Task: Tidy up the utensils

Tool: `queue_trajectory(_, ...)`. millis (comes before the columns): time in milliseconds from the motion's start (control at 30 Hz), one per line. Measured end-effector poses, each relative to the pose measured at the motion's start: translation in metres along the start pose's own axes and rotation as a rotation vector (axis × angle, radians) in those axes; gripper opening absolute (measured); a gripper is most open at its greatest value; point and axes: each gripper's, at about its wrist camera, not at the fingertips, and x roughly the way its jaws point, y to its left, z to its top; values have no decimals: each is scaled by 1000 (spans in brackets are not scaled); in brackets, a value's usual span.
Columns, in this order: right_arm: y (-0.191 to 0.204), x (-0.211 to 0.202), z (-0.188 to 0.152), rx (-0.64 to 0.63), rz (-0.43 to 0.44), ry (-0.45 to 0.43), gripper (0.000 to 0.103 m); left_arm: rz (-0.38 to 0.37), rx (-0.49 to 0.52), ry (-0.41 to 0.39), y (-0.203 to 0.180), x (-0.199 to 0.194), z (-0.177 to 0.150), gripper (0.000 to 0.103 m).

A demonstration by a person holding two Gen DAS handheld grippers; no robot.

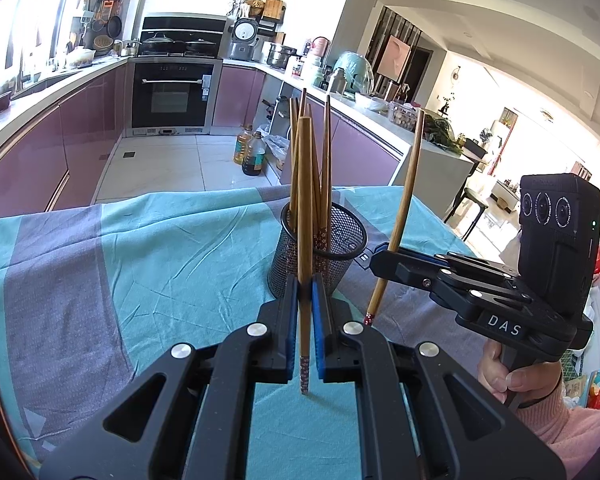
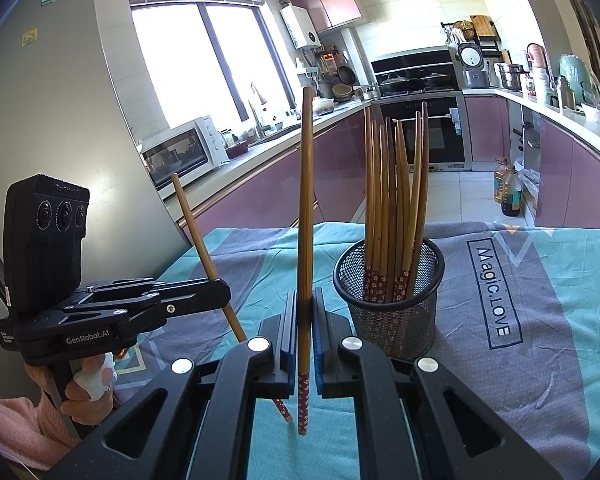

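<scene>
Bench (image 1: 148, 240): covered by a teal and grey cloth (image 2: 540, 300) printed "Magic.LOVE"; kitchen counters and oven behind.

Mesh holder (image 2: 392, 312): black wire cup, upright on the cloth, beyond and between the two tools. In the left wrist view it sits just past the left tool's tips.

Chopsticks in holder (image 2: 396, 200): bundle of brown sticks, red flowered ends down, plain ends fanned upward. Exact count unclear, since they overlap.

Left tool (image 1: 305, 308): jaws closed tight on one chopstick; blue pads press both sides.

Left chopstick (image 1: 305, 208): near upright, patterned end hanging below the pads over the cloth, clear of the holder.

Right tool (image 2: 305, 320): jaws likewise closed on a single chopstick.

Right chopstick (image 2: 306, 200): near upright in its own view, patterned end down; leans slightly seen from the left wrist view. Outside the holder, to its side.

Hands: a hand (image 1: 512, 376) in a pink sleeve grips the right tool's handle; the other hand (image 2: 88, 384) has a white wrap on one finger.
</scene>
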Motion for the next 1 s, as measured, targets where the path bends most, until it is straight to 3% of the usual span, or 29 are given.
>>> queue_trajectory(1000, 4, -2, 6, 2, -11, -17, 6, -3, 32, -13, -4, -3, 9, 8)
